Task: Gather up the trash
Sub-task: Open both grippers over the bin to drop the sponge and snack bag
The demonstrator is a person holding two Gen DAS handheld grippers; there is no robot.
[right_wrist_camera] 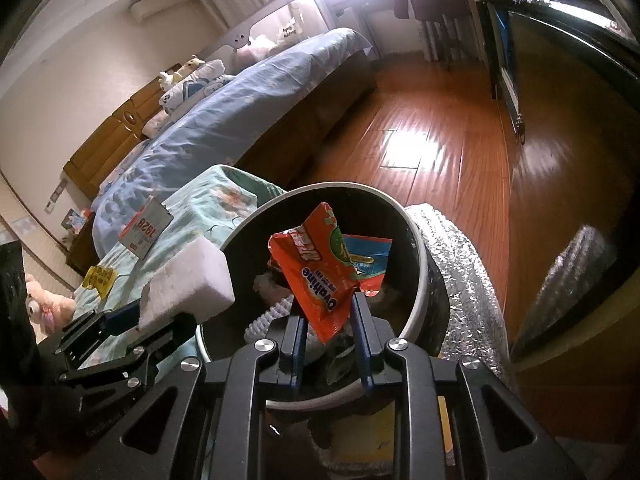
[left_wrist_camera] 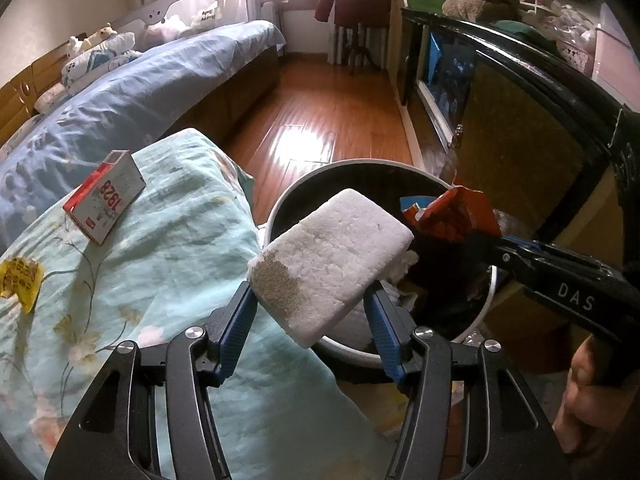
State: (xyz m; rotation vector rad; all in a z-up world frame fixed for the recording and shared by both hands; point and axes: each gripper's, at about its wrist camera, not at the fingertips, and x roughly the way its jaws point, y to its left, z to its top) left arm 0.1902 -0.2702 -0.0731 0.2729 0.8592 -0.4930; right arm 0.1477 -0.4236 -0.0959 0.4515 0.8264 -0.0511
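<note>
Left wrist view, edges: the left gripper holds a white foam block over the near-left rim of the round trash bin; bare wood floor lies beyond.
Left wrist view, count: one red-and-white box and one yellow wrapper lie on the floral quilt, far left.
Right wrist view, jaws: the right gripper is clamped on an orange Ovaltine wrapper above the bin's opening; the left jaws pinch the block's sides.
Right wrist view, look: wrapper crumpled, a blue packet behind it.
</note>
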